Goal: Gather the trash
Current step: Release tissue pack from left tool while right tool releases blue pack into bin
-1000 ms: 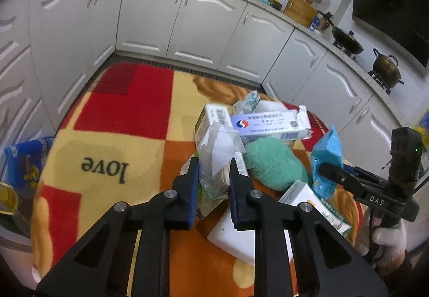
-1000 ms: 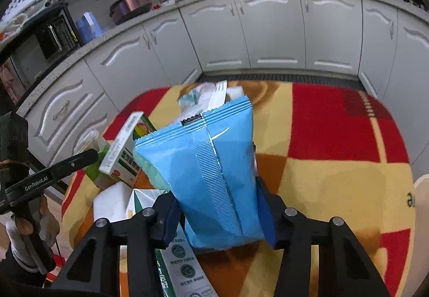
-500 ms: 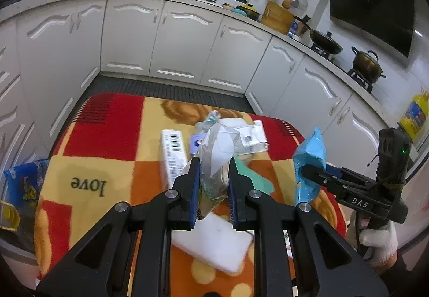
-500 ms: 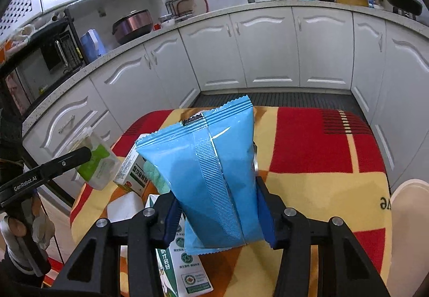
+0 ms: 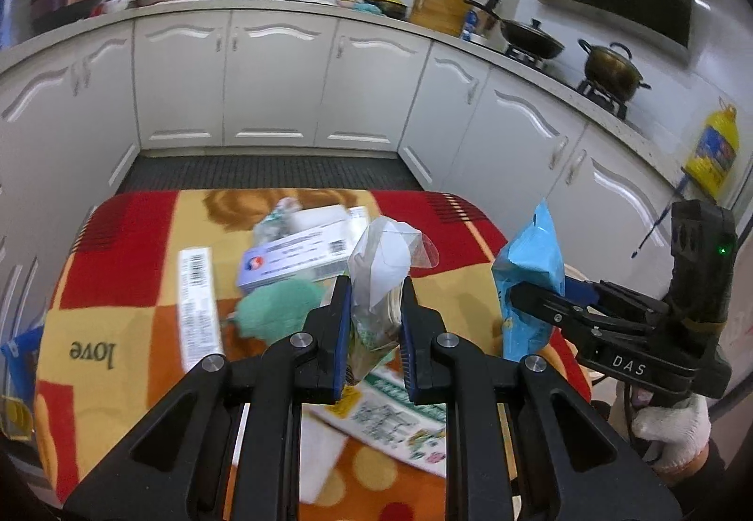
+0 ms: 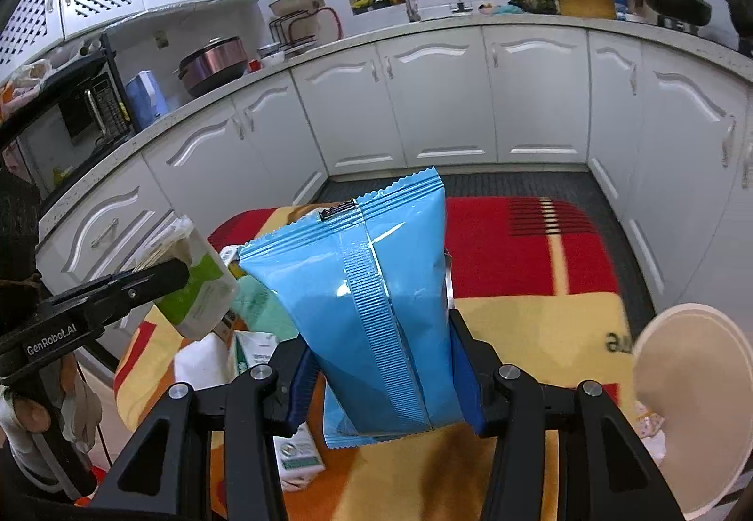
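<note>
Crumpled clear plastic packet with white and green contents (image 5: pixel 379 281) sits pinched between the left gripper's (image 5: pixel 375 323) blue pads, lifted above the red, yellow and orange patterned blanket (image 5: pixel 122 285); its lower end is hidden behind the jaws. Glossy blue snack bag (image 6: pixel 372 309) stands upright, clamped at its lower half by the right gripper (image 6: pixel 383 380), its bottom edge poking out below the pads. Left on the blanket: white and blue medicine box (image 5: pixel 292 260), green sponge-like lump (image 5: pixel 277 309), long white carton with barcode (image 5: pixel 197 300), blurred. Both grippers tilt downward; a white-gloved hand (image 5: pixel 673 431) grips the right handle. Pale round dish (image 6: pixel 696 408) is cut off at the frame edge.
</note>
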Action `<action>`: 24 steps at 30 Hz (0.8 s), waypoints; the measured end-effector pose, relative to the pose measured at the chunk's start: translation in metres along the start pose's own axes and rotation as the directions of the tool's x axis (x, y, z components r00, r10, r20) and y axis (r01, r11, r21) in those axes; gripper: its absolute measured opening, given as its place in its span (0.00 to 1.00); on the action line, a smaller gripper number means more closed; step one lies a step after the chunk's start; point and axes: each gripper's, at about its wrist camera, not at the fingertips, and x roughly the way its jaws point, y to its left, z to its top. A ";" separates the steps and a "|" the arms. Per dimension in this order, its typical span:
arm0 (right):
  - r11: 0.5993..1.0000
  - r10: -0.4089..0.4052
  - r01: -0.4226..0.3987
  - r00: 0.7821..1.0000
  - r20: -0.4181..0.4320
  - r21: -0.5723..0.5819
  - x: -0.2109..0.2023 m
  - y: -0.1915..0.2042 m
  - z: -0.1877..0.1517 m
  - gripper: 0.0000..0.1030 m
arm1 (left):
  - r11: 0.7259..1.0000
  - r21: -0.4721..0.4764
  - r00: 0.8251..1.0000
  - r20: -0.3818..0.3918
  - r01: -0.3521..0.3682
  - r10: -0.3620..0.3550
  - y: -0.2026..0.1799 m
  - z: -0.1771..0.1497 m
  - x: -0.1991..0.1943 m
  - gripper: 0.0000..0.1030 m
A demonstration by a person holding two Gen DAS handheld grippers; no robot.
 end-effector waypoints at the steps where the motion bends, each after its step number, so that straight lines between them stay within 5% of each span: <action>1: 1.000 -0.007 0.007 1.000 0.003 0.005 -0.003 -0.004 -0.001 0.47 | 1.000 0.008 1.000 -0.003 0.003 -0.003 -0.005 0.001 0.002 0.15; 13: 0.987 -0.122 0.118 0.992 0.040 0.106 -0.053 -0.075 -0.016 0.47 | 0.989 0.125 0.996 -0.042 0.079 -0.075 -0.082 0.014 0.029 0.15; 24: 0.941 -0.262 0.248 0.964 0.035 0.231 -0.097 -0.155 -0.039 0.47 | 0.959 0.199 0.976 -0.123 0.203 -0.181 -0.165 0.019 0.068 0.15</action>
